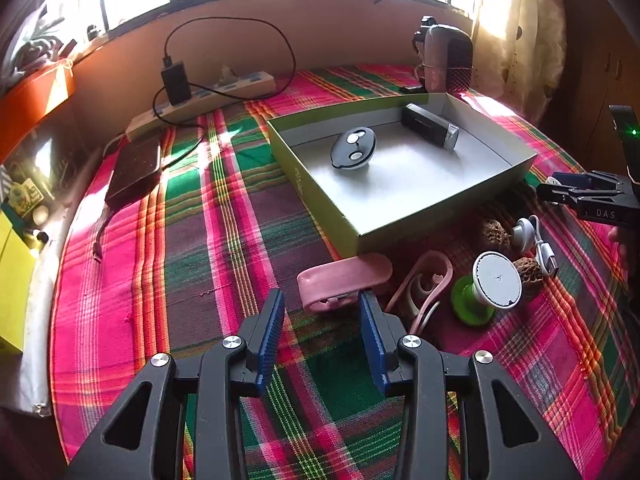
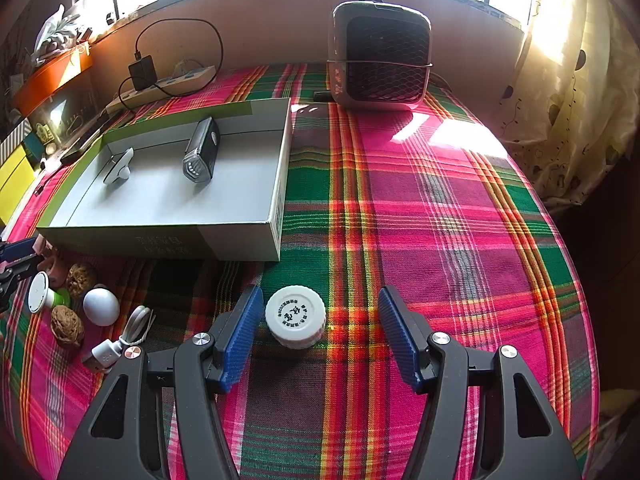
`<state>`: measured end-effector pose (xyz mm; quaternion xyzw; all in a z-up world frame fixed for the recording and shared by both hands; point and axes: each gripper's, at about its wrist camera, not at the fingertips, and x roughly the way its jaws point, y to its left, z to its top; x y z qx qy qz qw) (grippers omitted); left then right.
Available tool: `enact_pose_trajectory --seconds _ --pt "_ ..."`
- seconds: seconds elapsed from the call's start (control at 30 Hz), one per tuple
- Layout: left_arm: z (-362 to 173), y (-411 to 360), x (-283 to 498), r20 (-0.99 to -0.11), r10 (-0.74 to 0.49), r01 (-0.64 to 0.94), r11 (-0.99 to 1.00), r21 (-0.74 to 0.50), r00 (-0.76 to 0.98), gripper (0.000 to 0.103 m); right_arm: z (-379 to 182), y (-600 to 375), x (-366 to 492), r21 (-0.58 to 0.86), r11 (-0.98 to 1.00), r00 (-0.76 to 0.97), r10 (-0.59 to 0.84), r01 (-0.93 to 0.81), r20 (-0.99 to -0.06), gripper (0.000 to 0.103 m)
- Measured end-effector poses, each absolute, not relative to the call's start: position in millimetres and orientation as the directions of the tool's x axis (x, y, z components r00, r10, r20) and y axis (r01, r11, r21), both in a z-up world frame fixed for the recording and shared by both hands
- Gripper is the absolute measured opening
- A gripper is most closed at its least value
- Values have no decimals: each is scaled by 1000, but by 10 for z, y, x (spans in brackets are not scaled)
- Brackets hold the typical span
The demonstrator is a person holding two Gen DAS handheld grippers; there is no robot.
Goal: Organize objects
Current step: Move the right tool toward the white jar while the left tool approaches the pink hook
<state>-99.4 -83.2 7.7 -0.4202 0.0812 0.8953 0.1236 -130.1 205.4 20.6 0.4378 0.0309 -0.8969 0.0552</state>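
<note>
An open shallow box [image 1: 440,212] [image 2: 160,244] on the plaid cloth holds a round black gadget [image 1: 354,148] [image 2: 118,168] and a black bike light [image 1: 430,130] [image 2: 202,152]. My left gripper [image 1: 320,304] is open just above the cloth, and a pink case [image 1: 344,280] lies right ahead of its tips, partly between them. My right gripper [image 2: 320,308] is open too, straddling an upright white screw-cap jar [image 2: 296,316] that stands nearer the left finger. From the left wrist view, the right gripper [image 1: 580,196] shows at the right edge.
In front of the box lie two walnuts [image 2: 67,330], a white ball [image 2: 101,306], a white cable [image 2: 120,344], a green-and-white suction mount [image 1: 496,284] and a pink loop [image 1: 424,280]. A small heater [image 2: 380,64], a power strip [image 1: 208,96] and a dark power bank [image 1: 134,172] sit further back.
</note>
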Motion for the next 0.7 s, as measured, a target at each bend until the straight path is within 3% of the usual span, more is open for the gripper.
enact_pose_trajectory --seconds 0.17,0.7 --pt "87 -751 -956 -768 136 -360 -924 129 -625 36 208 2052 -1305 -7 -992 -611 -72 125 -789 61" --pt "117 -795 -937 -754 191 -393 -915 95 -628 36 200 2035 -1343 -9 -993 -612 -63 115 -789 61"
